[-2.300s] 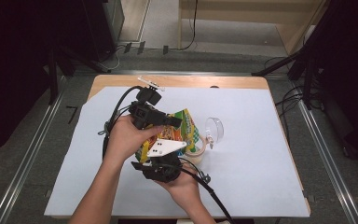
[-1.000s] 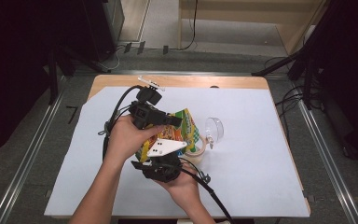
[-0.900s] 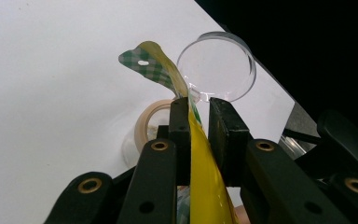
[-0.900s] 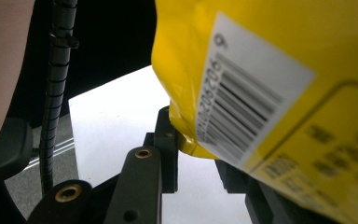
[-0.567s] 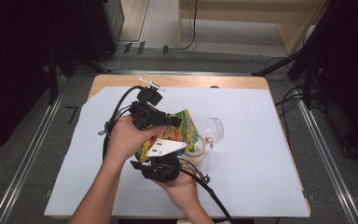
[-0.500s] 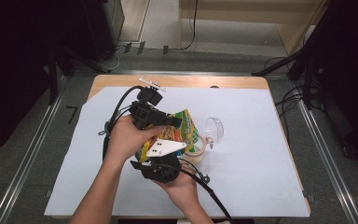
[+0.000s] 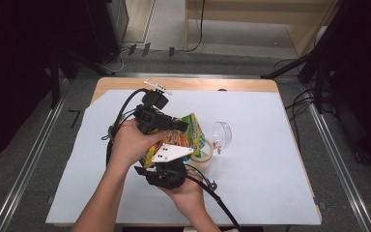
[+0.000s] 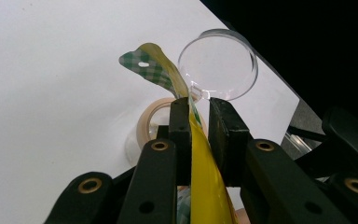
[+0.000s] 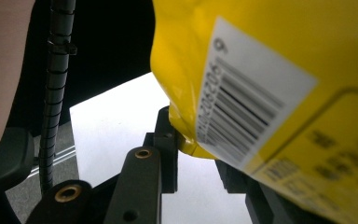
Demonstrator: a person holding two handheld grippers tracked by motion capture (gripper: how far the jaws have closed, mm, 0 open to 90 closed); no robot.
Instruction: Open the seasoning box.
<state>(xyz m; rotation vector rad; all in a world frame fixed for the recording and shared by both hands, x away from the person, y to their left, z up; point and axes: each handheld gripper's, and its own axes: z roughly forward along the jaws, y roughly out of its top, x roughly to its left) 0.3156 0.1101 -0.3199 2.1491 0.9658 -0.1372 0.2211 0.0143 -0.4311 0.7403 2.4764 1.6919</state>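
Both hand-held grippers clamped snack bag (image 7: 186,137): left hand-held gripper (image 8: 196,122) on top seam, right hand-held gripper (image 9: 193,140) on bottom corner. Step judged: pouring into jar (image 7: 204,153) at bag's 4 o'clock. Next: tilt further, keep grip.

A yellow snack bag (image 7: 189,137) with a green checked top is held tilted above the desk (image 7: 270,159), its mouth over a clear jar (image 7: 204,155).

Most of the bag (image 7: 186,137) sits hidden behind hands and grippers in the high view. The jar (image 8: 156,126) is largely masked by the left gripper's jaws. The bag's barcode label runs off frame; its print is blurred.
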